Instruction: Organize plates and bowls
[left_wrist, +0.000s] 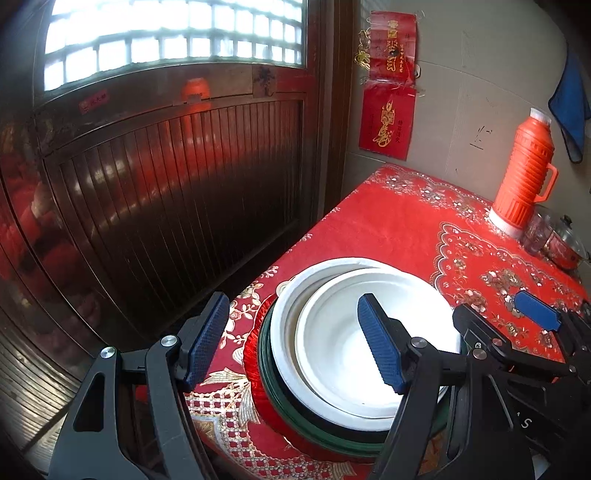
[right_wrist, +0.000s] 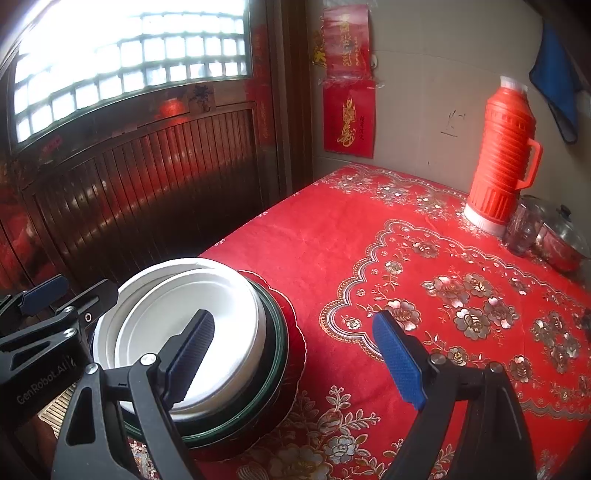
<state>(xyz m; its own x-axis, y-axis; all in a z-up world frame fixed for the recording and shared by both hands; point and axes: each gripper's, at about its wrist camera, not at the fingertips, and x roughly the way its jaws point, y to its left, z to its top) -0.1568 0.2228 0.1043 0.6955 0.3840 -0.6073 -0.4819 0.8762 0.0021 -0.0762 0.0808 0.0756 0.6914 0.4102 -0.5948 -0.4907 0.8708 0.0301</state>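
Left wrist view: both tongs, left tongs and right tongs, hang spread and empty beside nested white round bowls stacked on dark green plates at the red floral-clothed worktop's corner, apparently for compact storage.

two white bowls, one green plate, one orange thermos, two tongs
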